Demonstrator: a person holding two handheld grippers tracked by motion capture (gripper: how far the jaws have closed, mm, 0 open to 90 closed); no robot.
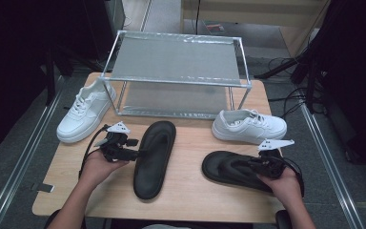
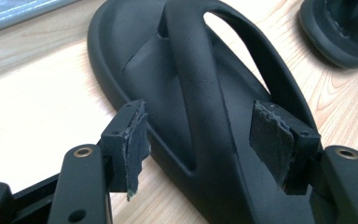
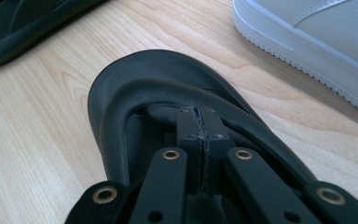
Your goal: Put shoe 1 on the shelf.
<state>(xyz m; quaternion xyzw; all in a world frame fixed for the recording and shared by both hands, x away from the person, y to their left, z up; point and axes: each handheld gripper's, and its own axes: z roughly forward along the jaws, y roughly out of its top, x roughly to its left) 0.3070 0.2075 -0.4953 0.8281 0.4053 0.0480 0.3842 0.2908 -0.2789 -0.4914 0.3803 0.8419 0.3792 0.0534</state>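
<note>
High view looks down over the table (image 1: pixel 190 138); both gripper views sit close, sharing its wood.

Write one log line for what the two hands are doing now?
left gripper: open, jaws astride left sandal strap | right gripper: shut at right sandal strap | sandals on table

Matt black rubbery sandals (image 1: pixel 155 158) lie on a pale, smooth wood-grain table (image 1: pixel 190 191) beside smooth white leather-look sneakers (image 1: pixel 249 126).

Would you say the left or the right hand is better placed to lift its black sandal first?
Right, probably. The right gripper has its jaws shut, seemingly on the strap of its sandal. The left gripper stands open astride the other sandal's strap, not yet gripping.
</note>
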